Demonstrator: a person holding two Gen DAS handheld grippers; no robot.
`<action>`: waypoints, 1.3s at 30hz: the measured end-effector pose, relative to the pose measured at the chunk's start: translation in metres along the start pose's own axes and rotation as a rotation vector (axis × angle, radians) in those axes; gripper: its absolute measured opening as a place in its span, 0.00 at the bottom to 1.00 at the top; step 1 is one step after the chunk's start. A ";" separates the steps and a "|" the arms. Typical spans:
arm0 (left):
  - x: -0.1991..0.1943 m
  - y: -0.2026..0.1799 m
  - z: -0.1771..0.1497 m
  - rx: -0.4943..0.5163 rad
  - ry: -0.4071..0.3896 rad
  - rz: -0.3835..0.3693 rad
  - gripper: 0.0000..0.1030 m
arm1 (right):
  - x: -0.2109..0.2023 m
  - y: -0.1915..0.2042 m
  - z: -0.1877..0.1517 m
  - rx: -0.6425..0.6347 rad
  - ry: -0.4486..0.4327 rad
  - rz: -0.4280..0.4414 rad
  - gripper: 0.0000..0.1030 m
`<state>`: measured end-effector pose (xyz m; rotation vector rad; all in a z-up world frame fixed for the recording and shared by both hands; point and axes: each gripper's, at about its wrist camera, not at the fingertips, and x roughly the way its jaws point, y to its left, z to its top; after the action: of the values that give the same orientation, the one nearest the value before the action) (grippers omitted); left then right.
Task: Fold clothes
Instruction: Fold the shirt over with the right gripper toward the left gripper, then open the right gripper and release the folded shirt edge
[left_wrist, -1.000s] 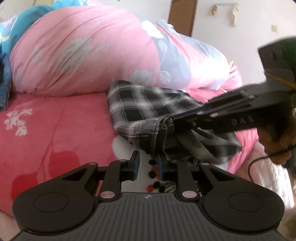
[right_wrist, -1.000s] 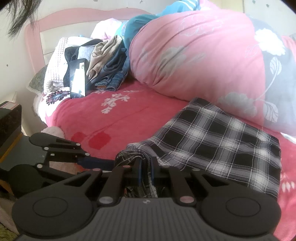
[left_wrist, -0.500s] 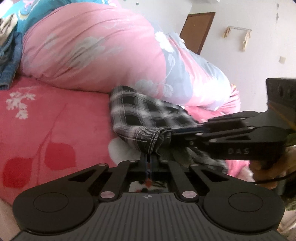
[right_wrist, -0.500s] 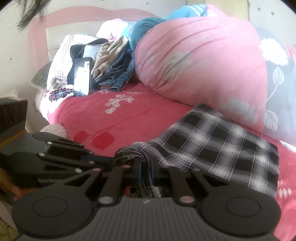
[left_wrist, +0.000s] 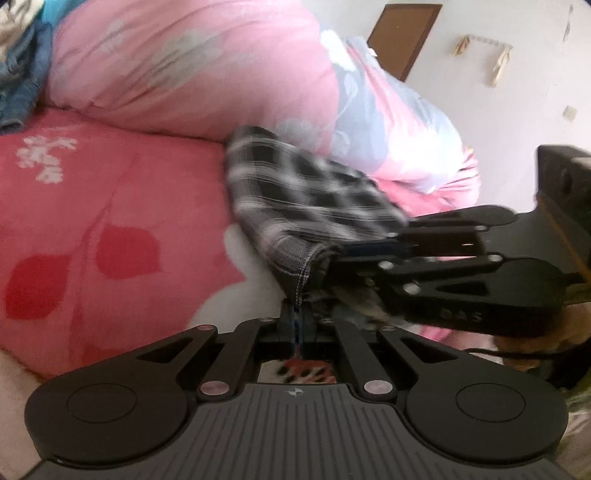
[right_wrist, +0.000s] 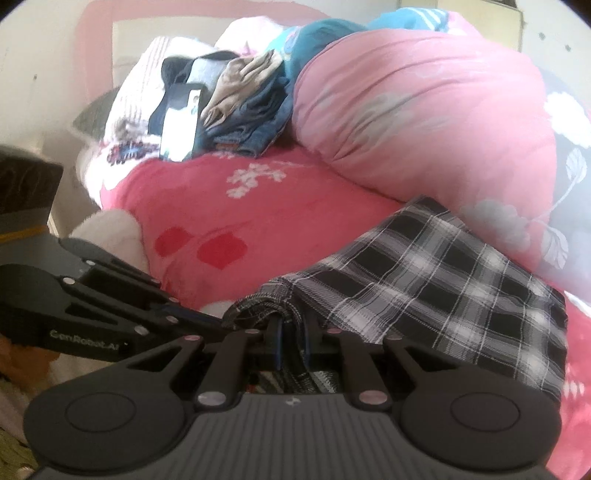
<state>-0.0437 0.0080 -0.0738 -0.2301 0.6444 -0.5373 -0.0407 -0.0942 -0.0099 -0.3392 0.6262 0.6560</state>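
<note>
Black-and-white plaid woven garment (right_wrist: 436, 295) spread over the near edge of the bed's pink fleece blanket with red leaves (left_wrist: 110, 229), far side pressed against a big pink flowered duvet roll (right_wrist: 424, 118). Near edge bunched and raised. Left tool (left_wrist: 298, 325) pinched together on a stitched hem corner of that edge; right tool (right_wrist: 291, 345) clamped on the gathered folds just beside it, a strip of cloth running down between its blue-lined fingers. Both tools close together at one bunch of cloth, crossing each other's view. Garment's kind hard to tell: shorts or a shirt, no more certain than that.

Progress, as a judgement: mid-fold on this piece. Flat, squared panel farther back, at least doubled by the look of its layered side edge; near part gathered rather than laid flat, so no finished packet. Equally fitting a near edge being lifted for another fold or a folded piece being gripped for carrying off. Pile of denim and beige clothes (right_wrist: 243, 107) heaped by the headboard, some loosely crumpled, probably more work left.
</note>
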 end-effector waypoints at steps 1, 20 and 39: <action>-0.001 0.000 0.000 0.009 0.008 0.000 0.00 | -0.001 0.002 -0.001 -0.011 0.002 0.000 0.18; 0.004 -0.007 0.024 0.077 -0.014 0.014 0.10 | -0.044 -0.039 -0.020 0.263 -0.064 0.060 0.32; 0.014 0.002 0.016 0.080 0.058 0.045 0.11 | -0.024 -0.014 -0.031 0.013 0.013 -0.070 0.05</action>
<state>-0.0234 0.0021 -0.0691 -0.1247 0.6816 -0.5267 -0.0594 -0.1307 -0.0170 -0.3516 0.6286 0.5831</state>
